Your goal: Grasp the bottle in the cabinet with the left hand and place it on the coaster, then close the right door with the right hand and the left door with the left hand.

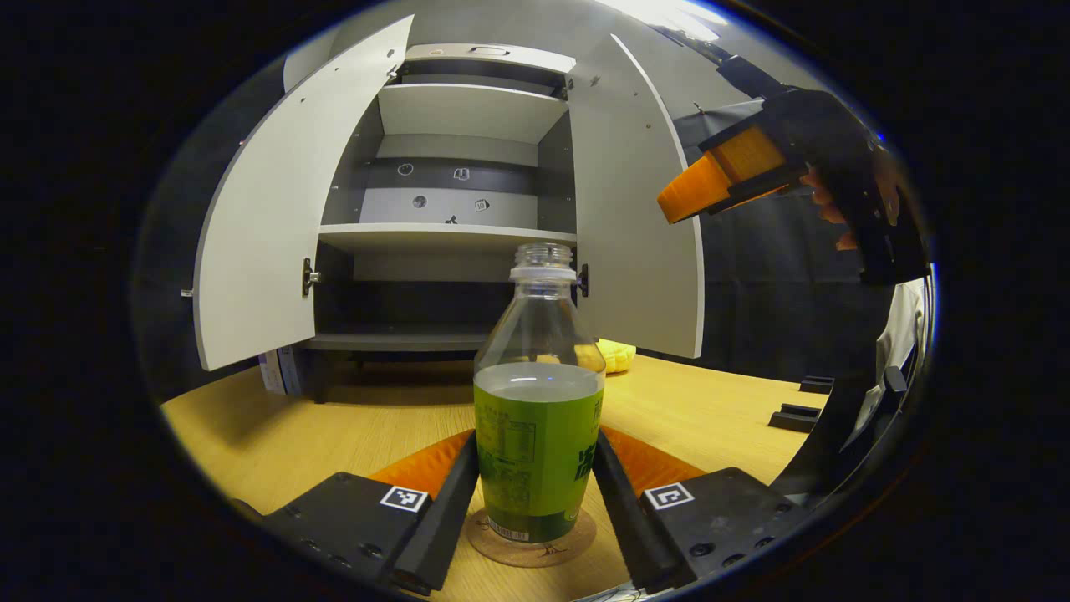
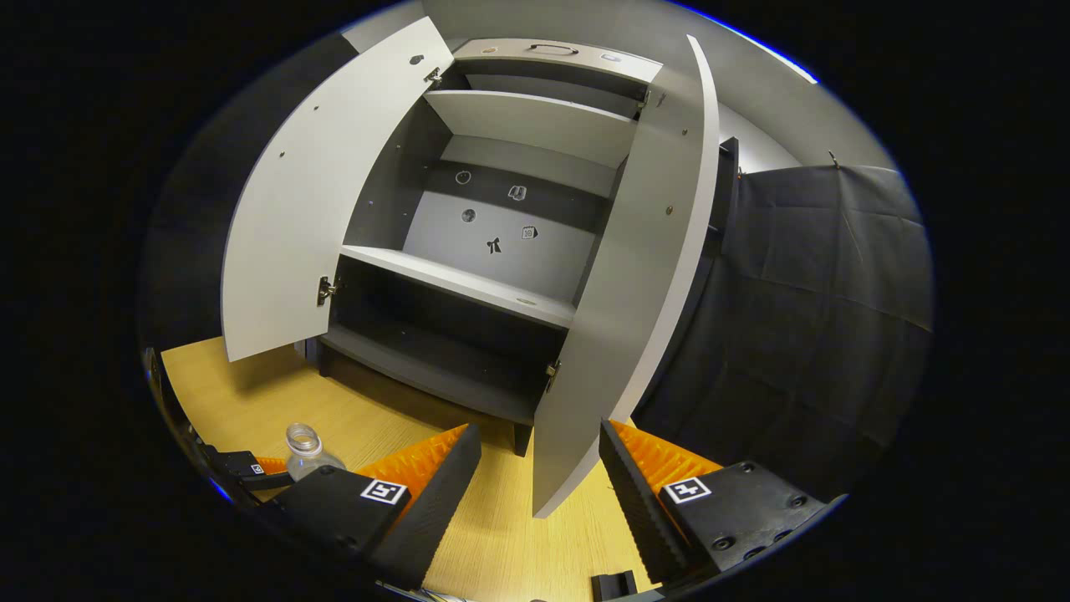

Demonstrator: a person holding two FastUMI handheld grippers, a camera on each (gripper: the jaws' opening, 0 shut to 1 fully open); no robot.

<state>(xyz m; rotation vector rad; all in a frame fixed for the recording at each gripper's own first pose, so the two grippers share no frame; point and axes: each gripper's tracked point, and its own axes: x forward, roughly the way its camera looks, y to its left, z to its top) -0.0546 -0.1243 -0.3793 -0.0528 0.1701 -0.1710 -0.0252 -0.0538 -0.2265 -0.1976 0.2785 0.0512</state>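
Note:
A clear, uncapped bottle with a green label and some liquid stands upright on a round cork coaster on the wooden table. My left gripper is shut on its lower body, one finger on each side. The grey cabinet behind it has its left door and right door swung open, and its shelves are bare. My right gripper is open with the right door's lower edge between its fingers. It also hangs, hand-held, beside that door in the left gripper view. The bottle's neck shows low left.
A yellow object lies on the table behind the bottle, under the right door. Small black blocks sit at the table's right side. A boxy item leans by the cabinet's left foot. Black cloth hangs right of the cabinet.

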